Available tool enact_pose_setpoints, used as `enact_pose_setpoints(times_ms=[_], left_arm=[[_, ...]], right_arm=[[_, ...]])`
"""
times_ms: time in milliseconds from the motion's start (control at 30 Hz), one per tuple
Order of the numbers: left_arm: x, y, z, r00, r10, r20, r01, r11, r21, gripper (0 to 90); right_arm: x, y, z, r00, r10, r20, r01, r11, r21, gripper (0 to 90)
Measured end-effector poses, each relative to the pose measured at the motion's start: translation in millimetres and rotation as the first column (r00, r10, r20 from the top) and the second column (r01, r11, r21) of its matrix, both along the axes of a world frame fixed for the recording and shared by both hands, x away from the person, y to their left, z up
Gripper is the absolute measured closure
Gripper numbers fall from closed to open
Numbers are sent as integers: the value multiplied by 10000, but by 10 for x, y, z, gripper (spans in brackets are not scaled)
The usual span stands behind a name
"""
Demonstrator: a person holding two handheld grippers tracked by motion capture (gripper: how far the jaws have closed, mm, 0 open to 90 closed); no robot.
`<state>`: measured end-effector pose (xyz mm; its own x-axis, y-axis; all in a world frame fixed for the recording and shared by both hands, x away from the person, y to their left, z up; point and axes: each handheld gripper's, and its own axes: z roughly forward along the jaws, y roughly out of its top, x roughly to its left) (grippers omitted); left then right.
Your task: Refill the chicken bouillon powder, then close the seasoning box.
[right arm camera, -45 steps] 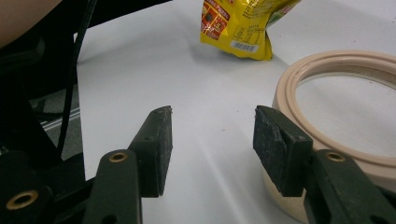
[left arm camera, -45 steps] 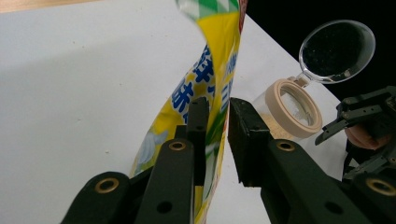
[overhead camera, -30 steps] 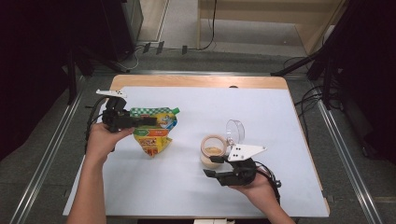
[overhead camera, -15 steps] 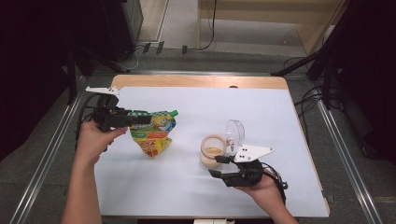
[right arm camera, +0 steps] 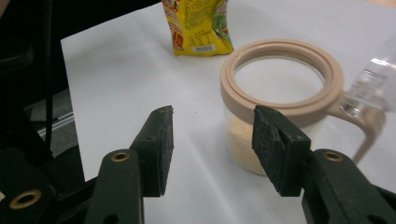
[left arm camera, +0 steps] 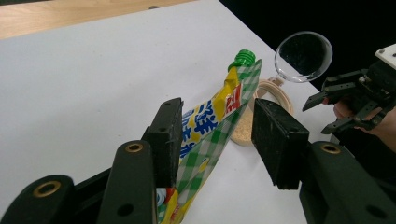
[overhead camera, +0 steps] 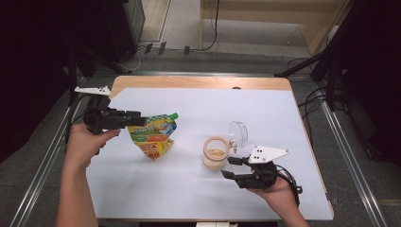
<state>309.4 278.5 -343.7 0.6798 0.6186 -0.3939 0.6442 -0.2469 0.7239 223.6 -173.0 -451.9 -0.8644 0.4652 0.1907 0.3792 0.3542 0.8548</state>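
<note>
A yellow and green-checked spout pouch with a green cap lies on the white sheet, left of centre. My left gripper reaches in from the left at the pouch's top edge. In the left gripper view the pouch stands between the jaws, against the left pad, with a gap to the right pad; the jaws have just been opening. A clear jar with a beige rim holds tan powder, and its clear hinged lid stands open. My right gripper is open just right of the jar, with nothing between its jaws.
The white sheet covers a wooden table, whose bare strip shows along the far side. Metal rails run along both sides of the table. Dark equipment and cables stand at the far left and far right.
My left gripper's jaws have spread apart around the pouch's top and the hand has risen a little. My right gripper has slid to the right, away from the jar.
</note>
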Motion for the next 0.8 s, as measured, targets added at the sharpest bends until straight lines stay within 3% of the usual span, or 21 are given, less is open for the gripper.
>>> enact_pose_setpoints(times_ms=[233,533,800], left_arm=[[-30,149,11,9994,337,51,-336,9992,-219,525],[-34,354,-71,9970,776,-1,-775,9969,-165,516],[16,364,-194,9960,884,93,-884,9961,41,484]], right_arm=[[28,-126,2,9995,-290,-116,290,9996,-31,503],[68,-219,0,9985,-540,-121,538,9984,-160,504],[91,-278,12,9968,-788,-113,786,9968,-148,510]])
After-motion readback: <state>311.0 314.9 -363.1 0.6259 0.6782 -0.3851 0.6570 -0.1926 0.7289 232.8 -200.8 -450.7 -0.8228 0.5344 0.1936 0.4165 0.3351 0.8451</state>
